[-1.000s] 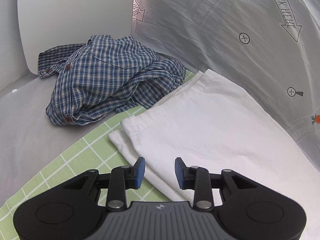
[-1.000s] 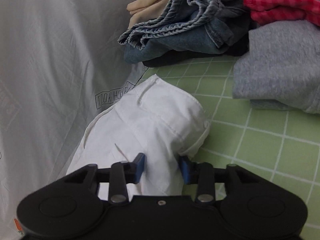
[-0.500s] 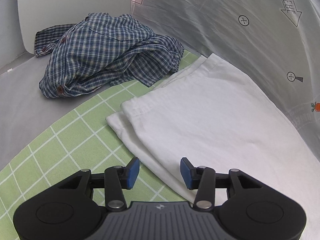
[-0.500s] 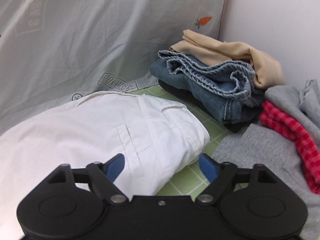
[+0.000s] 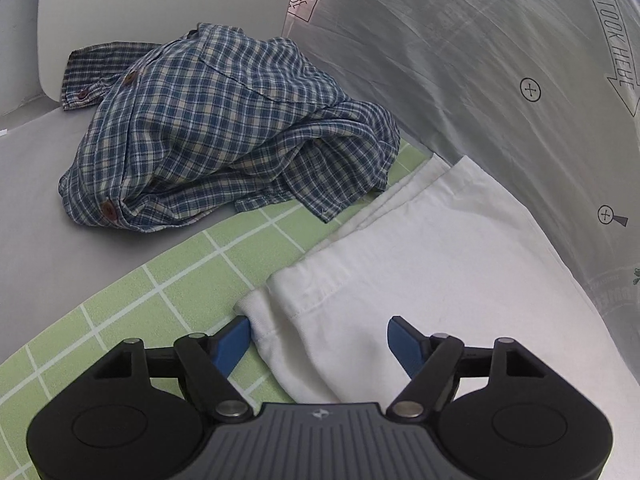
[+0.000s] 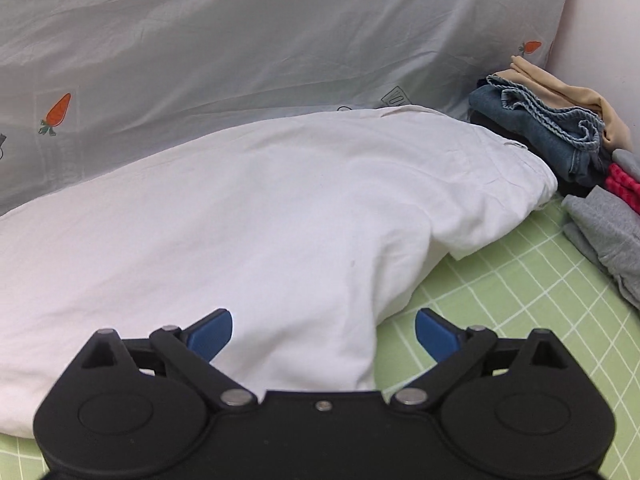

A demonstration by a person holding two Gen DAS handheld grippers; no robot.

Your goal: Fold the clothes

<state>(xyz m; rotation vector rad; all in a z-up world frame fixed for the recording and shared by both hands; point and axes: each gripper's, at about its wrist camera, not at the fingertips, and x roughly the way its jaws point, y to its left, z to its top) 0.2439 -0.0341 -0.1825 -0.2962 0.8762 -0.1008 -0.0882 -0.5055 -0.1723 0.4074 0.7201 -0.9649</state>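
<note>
Showing: white trousers (image 5: 432,264) lying lengthwise on a green checked mat (image 5: 192,268), laid double with the leg hems stacked.
Left hand-held gripper (image 5: 319,338): spread wide, nothing held; its blue pads straddle the stacked hems at the left end of the trousers, where a second ago they stood narrower and further up the cloth.
Right hand-held gripper (image 6: 323,332): spread wide and empty, low over the near long edge of the trousers (image 6: 256,216); one second ago it was pinched narrow on the waist end, so it has let go and drawn back.
Trousers, position: along the far edge of the mat, against the grey printed sheet (image 6: 240,40); waist end towards the right, hems towards the left.
Meaning for the task: the waist end has been released and lies settled; with both tools open at opposite parts of the garment, a further fold across its length appears likely, though the frames do not settle which end would be carried.
Plaid shirt (image 5: 216,128): crumpled, at the far left, partly off the mat.
Stacked clothes (image 6: 560,132): folded pile at the far right corner, just beside the waist end.
</note>
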